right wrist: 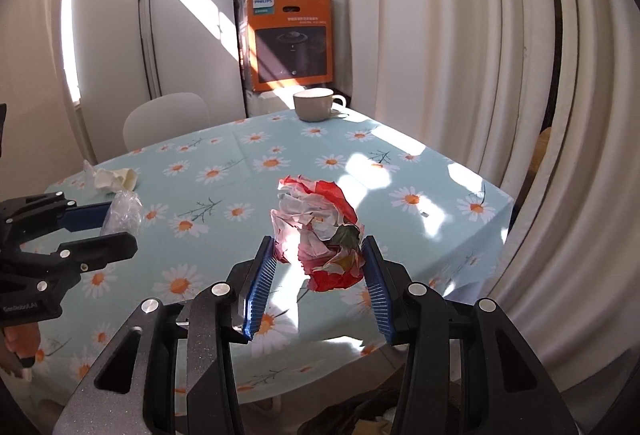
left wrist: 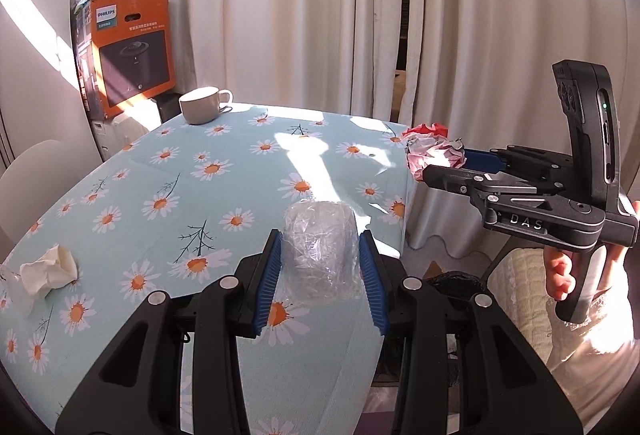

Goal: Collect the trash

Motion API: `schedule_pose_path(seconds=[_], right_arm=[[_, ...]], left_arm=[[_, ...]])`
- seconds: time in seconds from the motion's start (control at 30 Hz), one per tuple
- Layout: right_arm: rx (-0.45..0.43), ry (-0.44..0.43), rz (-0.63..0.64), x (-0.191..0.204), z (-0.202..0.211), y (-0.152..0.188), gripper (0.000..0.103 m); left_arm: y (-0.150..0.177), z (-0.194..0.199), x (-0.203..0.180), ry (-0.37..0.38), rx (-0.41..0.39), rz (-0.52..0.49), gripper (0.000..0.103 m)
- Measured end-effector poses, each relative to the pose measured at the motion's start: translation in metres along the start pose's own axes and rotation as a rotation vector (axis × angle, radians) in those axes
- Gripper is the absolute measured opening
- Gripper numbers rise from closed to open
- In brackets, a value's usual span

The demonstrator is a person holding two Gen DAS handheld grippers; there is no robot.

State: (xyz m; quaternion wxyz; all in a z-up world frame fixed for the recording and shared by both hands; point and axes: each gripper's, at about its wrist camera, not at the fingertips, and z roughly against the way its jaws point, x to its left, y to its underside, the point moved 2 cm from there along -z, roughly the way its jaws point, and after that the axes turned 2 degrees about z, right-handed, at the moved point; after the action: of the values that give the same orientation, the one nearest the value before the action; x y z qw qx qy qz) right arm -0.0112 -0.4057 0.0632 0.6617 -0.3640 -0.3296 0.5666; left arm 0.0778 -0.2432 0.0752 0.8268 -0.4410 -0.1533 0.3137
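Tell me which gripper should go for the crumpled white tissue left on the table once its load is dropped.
Left, probably. The crumpled white tissue lies on the left gripper's side, near the clear plastic wad it holds. The right gripper, holding the red-and-white paper ball, sits farther off.

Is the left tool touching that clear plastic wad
Touching. In the left wrist view both blue pads of the left tool press against the sides of the plastic wad, with no gap showing.

Left gripper and right gripper each clamp a wad between their fingers.
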Motion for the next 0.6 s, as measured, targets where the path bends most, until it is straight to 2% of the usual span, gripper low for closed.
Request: schedule_pose_path(seconds=[0.1,0.37,0.6], right_arm=[[0.0,0.046,-0.019,-0.02,0.011,0.008,0.041],[0.026,0.15,-0.057,-0.068,0.034,0.033,0.041],[0.055,0.207,-0.059,-0.098,0.045,0.062,0.041]], left_arm=[[-0.002,-0.008,-0.018,0.021,0.007,-0.029,0.04],[-0.004,-0.03,-0.073,0.141,0.04,-0.111,0.04],[0.009,-0.051,-0.12,0.232,0.096,-0.179,0.04]])
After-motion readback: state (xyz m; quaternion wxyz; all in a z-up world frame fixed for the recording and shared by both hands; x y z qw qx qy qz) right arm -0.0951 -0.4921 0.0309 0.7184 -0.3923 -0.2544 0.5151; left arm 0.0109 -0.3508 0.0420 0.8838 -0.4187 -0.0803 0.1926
